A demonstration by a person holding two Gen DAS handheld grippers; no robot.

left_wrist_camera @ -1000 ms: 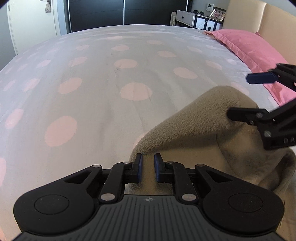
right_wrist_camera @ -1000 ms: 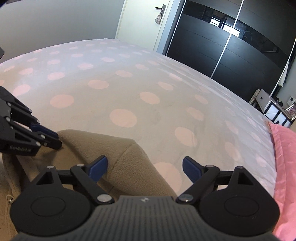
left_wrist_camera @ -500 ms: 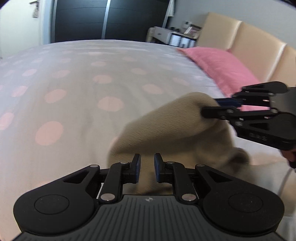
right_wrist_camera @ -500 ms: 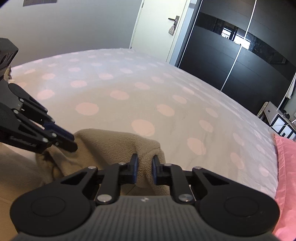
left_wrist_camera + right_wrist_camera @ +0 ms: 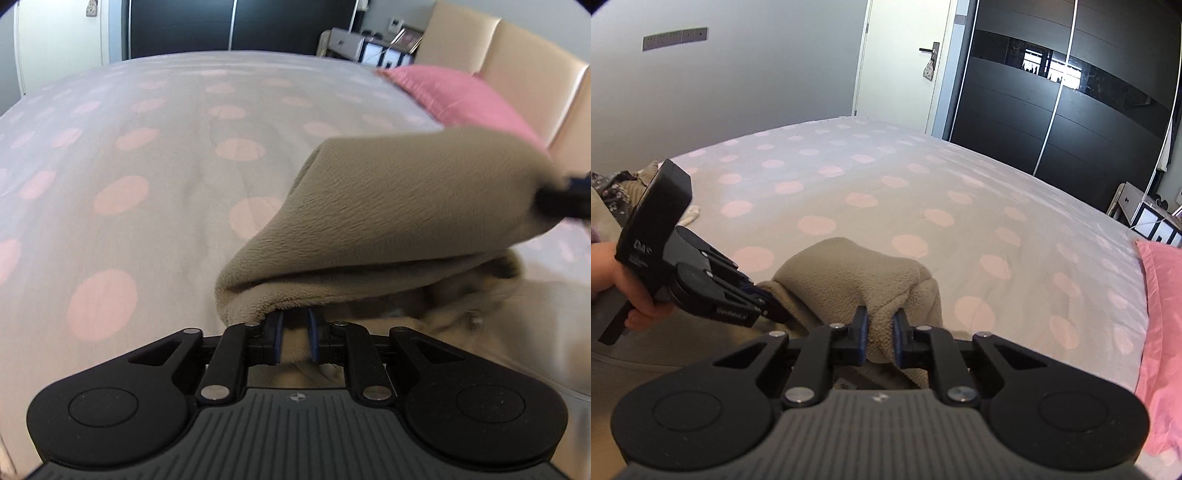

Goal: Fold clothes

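A beige fleece garment (image 5: 399,206) hangs lifted above the bed between both grippers; it also shows in the right wrist view (image 5: 849,273). My left gripper (image 5: 294,334) is shut on one edge of the fleece, and it shows from outside in the right wrist view (image 5: 768,301). My right gripper (image 5: 878,334) is shut on another bunched edge; its tip shows blurred at the right of the left wrist view (image 5: 565,197). The rest of the garment (image 5: 480,306) droops below onto the bed.
The bed has a white cover with pink dots (image 5: 147,166). A pink pillow (image 5: 454,92) and padded headboard (image 5: 532,77) lie at the right. Other clothes (image 5: 613,188) lie at the bed's left edge. A black wardrobe (image 5: 1071,110) stands beyond.
My right gripper closed on the fleece edge. Both grippers then raised the garment off the bed, stretching it between them.
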